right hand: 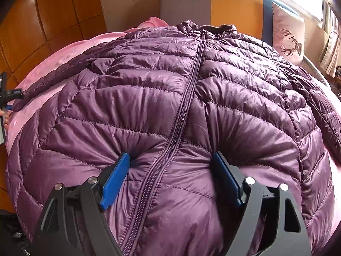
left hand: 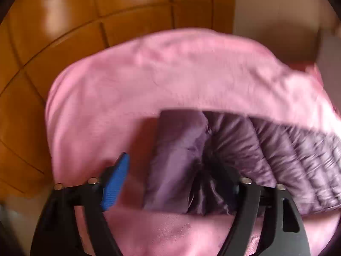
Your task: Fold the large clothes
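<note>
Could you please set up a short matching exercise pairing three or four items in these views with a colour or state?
Items:
1. jacket
2. bedspread
3. zipper
4. pillow

Descriptions:
a. closed up to the collar
b. pink
c. printed with a deer
d. purple, quilted

Pairs: 1-d, 2-b, 3-a, 4-c

Left tool (left hand: 168, 179) jaws spread wide, right tool (right hand: 170, 175) jaws spread wide, both angled downward
</note>
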Motion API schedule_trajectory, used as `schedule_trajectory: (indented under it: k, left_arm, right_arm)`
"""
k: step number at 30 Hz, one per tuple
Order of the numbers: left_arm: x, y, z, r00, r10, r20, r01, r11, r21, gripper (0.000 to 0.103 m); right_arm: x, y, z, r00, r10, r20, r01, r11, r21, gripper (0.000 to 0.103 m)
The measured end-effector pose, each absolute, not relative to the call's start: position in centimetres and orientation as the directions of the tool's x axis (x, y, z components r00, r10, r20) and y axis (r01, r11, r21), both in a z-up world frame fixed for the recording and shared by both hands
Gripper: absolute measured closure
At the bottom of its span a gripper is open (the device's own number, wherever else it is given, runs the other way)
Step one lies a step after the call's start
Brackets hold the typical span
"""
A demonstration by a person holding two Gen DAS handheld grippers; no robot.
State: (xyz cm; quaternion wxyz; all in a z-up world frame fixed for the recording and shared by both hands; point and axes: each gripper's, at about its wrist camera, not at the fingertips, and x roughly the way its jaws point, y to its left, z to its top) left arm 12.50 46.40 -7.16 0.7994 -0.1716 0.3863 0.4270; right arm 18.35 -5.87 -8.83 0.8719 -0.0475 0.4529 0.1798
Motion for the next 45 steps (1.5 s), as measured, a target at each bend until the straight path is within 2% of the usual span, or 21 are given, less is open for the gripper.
schedule_trajectory:
  k: [3,7,12,16,19,23,27,28,30,31,32,35,38,40,43,44,45]
  left_arm:
    - [11.5,44.3,-4.8,0.418,0.521,-0.744,-0.793,0.609,-0.019,0.026]
    - [11.7,38.1,-2.1,0.61,0.371,-0.701,-0.639,0.753,-0.157,0.026]
    - [13.6,27.2,-1.3,0.736,0.106,-0.669,-0.351,0.905,-0.242,0.026]
    - [14.9,18.8,-2.4,0.735,-0.064,-0.675,-0.148,0.956,-0.252,0.026]
    - [15.8,13.6,-3.6,0.698,-0.156,-0.699,-0.041,0.966,-0.256,0.026]
    - [16.4,9.5,-5.0,0.659,-0.212,-0.722,0.044,0.969,-0.244,0.026]
    - [16.5,7.0,-6.4,0.613,-0.214,-0.761,0.085,0.975,-0.207,0.026]
    - [16.4,6.7,-7.0,0.603,-0.204,-0.771,0.082,0.978,-0.194,0.026]
    - [16.4,6.6,-7.8,0.587,-0.182,-0.789,0.078,0.983,-0.169,0.025]
    - [16.4,6.6,-8.2,0.58,-0.176,-0.795,0.081,0.984,-0.159,0.025]
    - [16.4,6.6,-8.5,0.575,-0.169,-0.8,0.083,0.985,-0.149,0.025]
    - [16.3,6.4,-8.7,0.572,-0.152,-0.806,0.089,0.988,-0.123,0.022]
    - [16.4,6.6,-9.0,0.569,-0.163,-0.806,0.094,0.987,-0.133,0.021]
    - [16.4,6.9,-9.2,0.575,-0.168,-0.8,0.104,0.986,-0.132,0.02]
    - [16.2,7.3,-9.2,0.575,-0.169,-0.8,0.109,0.986,-0.13,0.02]
    - [16.2,7.5,-9.0,0.571,-0.176,-0.802,0.107,0.984,-0.14,0.02]
    - [15.9,7.8,-8.8,0.568,-0.18,-0.803,0.104,0.984,-0.146,0.02]
  right_arm:
    - [18.5,-6.1,-8.5,0.509,0.289,-0.811,-0.358,0.928,0.105,0.022]
    - [18.6,-8.3,-6.6,0.478,0.343,-0.808,-0.324,0.925,0.201,0.022]
    - [16.6,-19.2,-3.9,0.596,0.285,-0.751,-0.043,0.945,0.325,0.022]
    - [12.1,-32.4,-3.7,0.656,0.094,-0.749,0.326,0.86,0.393,0.022]
    - [7.0,-42.5,-4.8,0.641,-0.041,-0.766,0.591,0.663,0.46,0.024]
    - [3.8,-50.3,-5.6,0.639,-0.135,-0.757,0.711,0.479,0.515,0.025]
    - [5.3,-53.6,-6.9,0.633,-0.113,-0.766,0.724,0.435,0.535,0.025]
    - [6.0,-53.7,-6.9,0.624,-0.108,-0.774,0.724,0.453,0.52,0.027]
    - [7.8,-52.9,-6.2,0.598,-0.12,-0.793,0.707,0.546,0.45,0.05]
    - [8.6,-52.6,-5.8,0.595,-0.106,-0.797,0.679,0.597,0.427,0.078]
    - [9.3,-52.0,-5.1,0.597,-0.088,-0.797,0.64,0.65,0.408,0.088]
    - [9.6,-50.0,-2.9,0.568,-0.217,-0.794,0.607,0.761,0.226,0.09]
    - [9.2,-50.5,-3.9,0.486,-0.323,-0.812,0.667,0.738,0.106,0.09]
    - [9.2,-50.9,-6.2,0.438,-0.321,-0.839,0.684,0.726,0.079,0.09]
    - [9.1,-50.6,-7.4,0.432,-0.349,-0.832,0.68,0.731,0.047,0.088]
    - [9.2,-50.5,-7.3,0.43,-0.353,-0.831,0.68,0.732,0.041,0.083]
    - [8.9,-50.5,-7.1,0.426,-0.361,-0.829,0.686,0.726,0.037,0.072]
